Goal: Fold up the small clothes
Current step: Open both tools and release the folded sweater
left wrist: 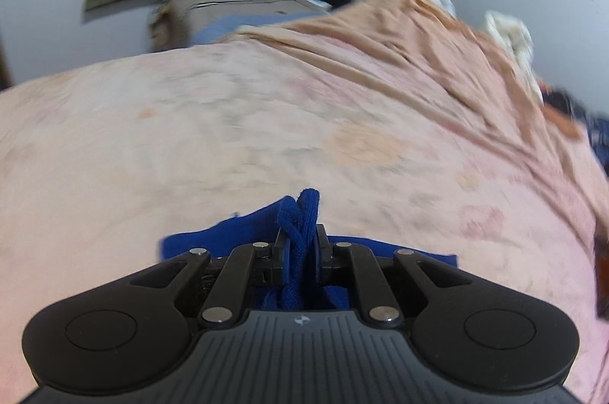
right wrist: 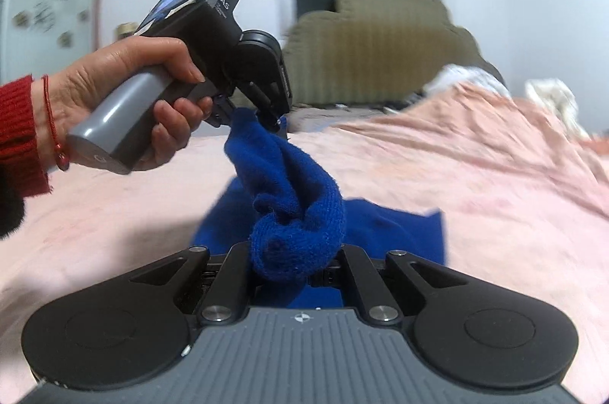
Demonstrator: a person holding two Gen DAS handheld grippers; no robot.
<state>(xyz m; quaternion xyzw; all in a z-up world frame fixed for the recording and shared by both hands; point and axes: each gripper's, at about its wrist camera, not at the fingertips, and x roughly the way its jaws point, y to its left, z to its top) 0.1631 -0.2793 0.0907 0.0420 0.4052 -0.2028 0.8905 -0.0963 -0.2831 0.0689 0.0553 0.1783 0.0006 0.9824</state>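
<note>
Cloth of blue knit (right wrist: 297, 198), one piece only, small, maybe a scarf or a little garment; not possible to tell which. Held up at two places and bunched into a thick twisted roll between them, with the rest lying flat on the pink bedspread (right wrist: 456, 175) just underneath. Left gripper (right wrist: 253, 116) clenched on one end of the roll, with a tuft of knit standing up between the pads in the left wrist view. Right gripper (right wrist: 295, 269) clenched on the other end, fingertips hidden under a fat lump of fabric. Nothing released on either side.

Judged as the early part of one fold: both ends taken, part of the cloth raised from the bed, no crease laid yet. Probably a gathered handful in each pair of tongs and not one neat edge, so no flat fold possible from such a hold. For the next move: to pull the two ends apart enough to open the roll, to carry the raised part over the flat part, to lower it with edges matching, and only then to open the jaws. Some risk of dragging the flat part along and wrinkling it.

Counted outward: two grippers; one hand (right wrist: 125, 99) in view, on the left handle, with one red sleeve (right wrist: 15, 137) and one thin red cord (right wrist: 53, 126) at the wrist; one olive padded headboard (right wrist: 373, 54); two pale heaps of other laundry, one white (right wrist: 472, 77) and one cream (right wrist: 552, 99), well apart from the blue piece at the far side of the bed.
</note>
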